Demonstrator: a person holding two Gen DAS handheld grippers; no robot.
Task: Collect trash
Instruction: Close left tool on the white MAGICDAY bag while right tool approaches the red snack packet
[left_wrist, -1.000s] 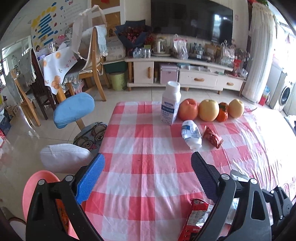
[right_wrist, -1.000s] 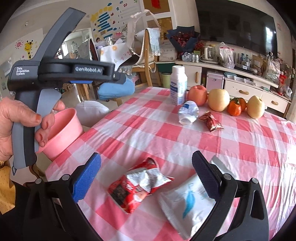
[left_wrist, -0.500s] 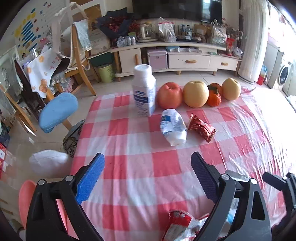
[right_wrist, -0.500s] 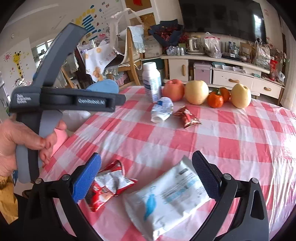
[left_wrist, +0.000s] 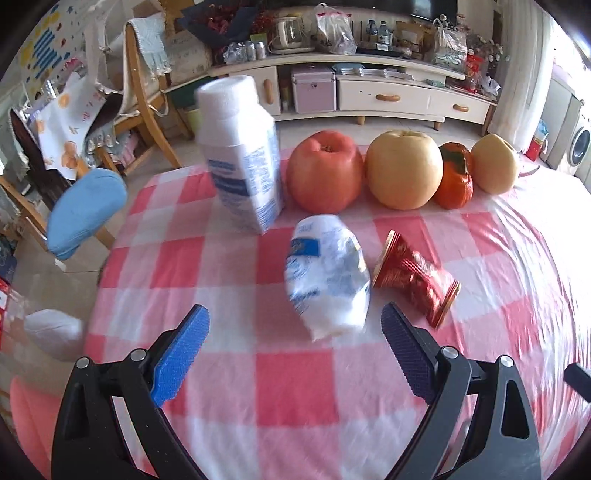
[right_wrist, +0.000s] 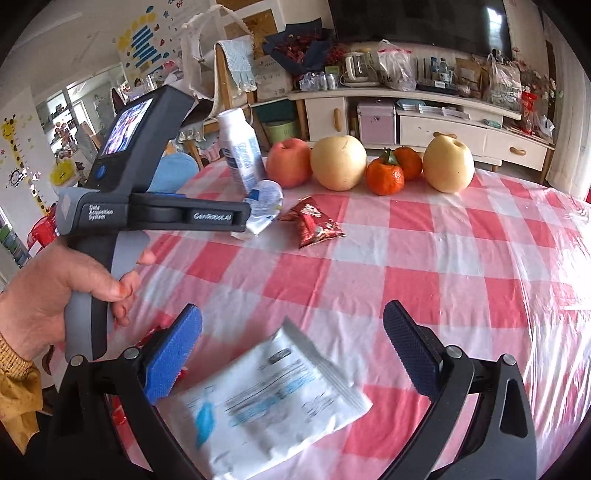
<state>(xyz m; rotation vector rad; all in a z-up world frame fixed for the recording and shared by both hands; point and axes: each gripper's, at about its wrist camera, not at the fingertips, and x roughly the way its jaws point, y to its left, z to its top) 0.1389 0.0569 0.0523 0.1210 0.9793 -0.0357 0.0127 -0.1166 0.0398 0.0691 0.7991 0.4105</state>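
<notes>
The left gripper (left_wrist: 293, 332) stands wide open above the checked tablecloth (left_wrist: 258, 376), and nothing is between its blue pads. Just ahead of it lies a crumpled white wrapper (left_wrist: 327, 282) with blue print, a little toward the right finger. Just beside this wrapper, to the right, lies a red snack wrapper (left_wrist: 415, 278), flat on the cloth. Behind them a white bottle (left_wrist: 242, 155) stands upright, and next to it is a row of fruit: a red apple (left_wrist: 325, 170), a yellow pear (left_wrist: 404, 170), an orange tangerine (left_wrist: 454, 181) and another pear (left_wrist: 493, 164).

The right gripper (right_wrist: 293, 349) is also wide open and holds nothing. Between its fingers, close to the camera, lies a flat white packet (right_wrist: 269, 406) with blue marks; the print is blurred. A piece of red wrapper (right_wrist: 155, 332) shows behind the left finger, mostly hidden. In this view a hand (right_wrist: 55, 295) grips the grey handle of the left gripper, which hangs over the left edge of the table, with its front end close to the crumpled white wrapper.
</notes>
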